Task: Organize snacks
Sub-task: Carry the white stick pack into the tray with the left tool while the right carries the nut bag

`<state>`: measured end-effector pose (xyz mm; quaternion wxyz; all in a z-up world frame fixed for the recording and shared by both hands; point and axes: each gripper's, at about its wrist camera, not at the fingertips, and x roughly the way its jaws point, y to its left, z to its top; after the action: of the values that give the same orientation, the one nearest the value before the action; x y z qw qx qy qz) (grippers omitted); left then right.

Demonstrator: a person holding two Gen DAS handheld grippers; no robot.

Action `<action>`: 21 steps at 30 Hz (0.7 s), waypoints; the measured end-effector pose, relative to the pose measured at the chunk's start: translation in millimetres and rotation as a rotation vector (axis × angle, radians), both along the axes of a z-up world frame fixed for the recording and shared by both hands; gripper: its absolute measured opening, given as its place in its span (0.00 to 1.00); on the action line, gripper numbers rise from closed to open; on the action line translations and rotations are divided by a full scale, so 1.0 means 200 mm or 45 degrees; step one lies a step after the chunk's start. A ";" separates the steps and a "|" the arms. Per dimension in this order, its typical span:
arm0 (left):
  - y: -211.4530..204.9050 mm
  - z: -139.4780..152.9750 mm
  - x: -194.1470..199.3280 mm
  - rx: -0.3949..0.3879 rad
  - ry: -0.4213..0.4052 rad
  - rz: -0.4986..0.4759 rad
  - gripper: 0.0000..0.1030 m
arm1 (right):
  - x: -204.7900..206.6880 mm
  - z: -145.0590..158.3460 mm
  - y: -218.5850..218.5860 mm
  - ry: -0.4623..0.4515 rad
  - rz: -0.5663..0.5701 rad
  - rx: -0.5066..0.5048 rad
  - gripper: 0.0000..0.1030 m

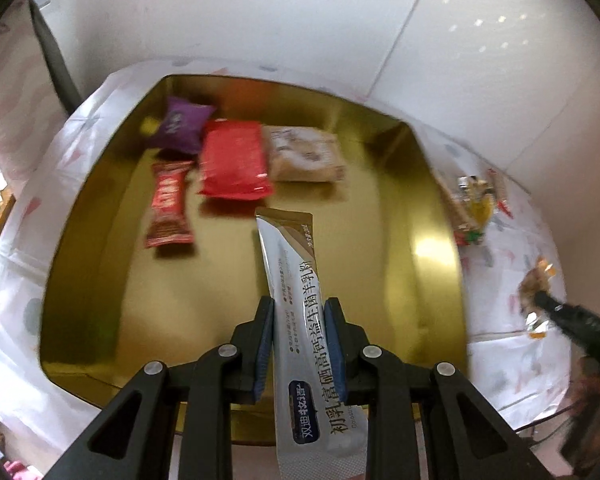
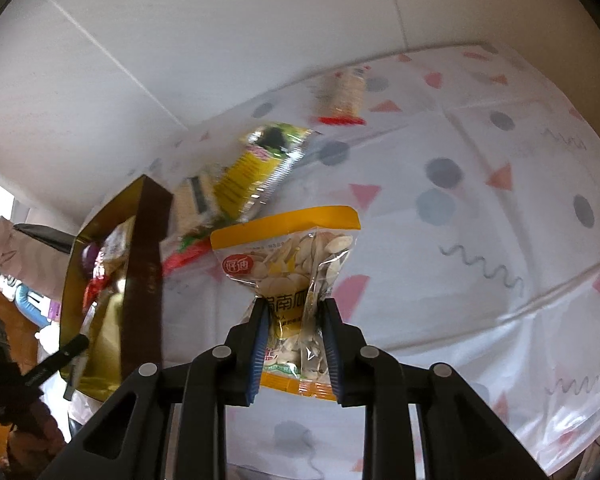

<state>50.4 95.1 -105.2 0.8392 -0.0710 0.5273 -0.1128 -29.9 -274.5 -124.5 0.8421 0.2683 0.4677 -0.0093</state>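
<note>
Left claw [image 1: 299,312] pinches a slim glossy sachet [image 1: 300,300] over the gold tin [image 1: 440,240]; right claw [image 2: 293,312] clamps a crinkly seed packet [image 2: 290,256].

Home: patterned tablecloth [image 2: 480,240], gold snack tin [image 1: 432,216], white walls.

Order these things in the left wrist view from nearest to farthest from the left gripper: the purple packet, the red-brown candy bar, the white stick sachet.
1. White stick sachet: clamped in the left gripper, over the gold tray.
2. Red-brown candy bar: in the tray, left of the sachet.
3. Purple packet: at the tray's far left corner.
</note>
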 end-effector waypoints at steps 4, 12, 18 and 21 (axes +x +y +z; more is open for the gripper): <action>0.10 -0.04 0.03 0.022 0.019 0.036 0.25 | 0.04 0.04 0.06 -0.024 0.023 0.000 0.25; 0.29 -0.08 0.12 0.062 0.031 0.130 0.25 | 0.08 0.13 0.19 -0.066 0.075 -0.001 0.25; 0.36 -0.10 0.11 0.077 0.060 0.170 0.33 | 0.12 0.20 0.30 -0.106 0.145 -0.010 0.25; 0.36 -0.09 0.06 0.081 0.070 0.185 0.39 | 0.14 0.22 0.34 -0.113 0.170 -0.018 0.25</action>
<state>63.4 166.6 -123.9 0.8322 -0.0854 0.5469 -0.0327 -2.3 -205.9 -80.2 0.8627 0.2306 0.4466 0.0553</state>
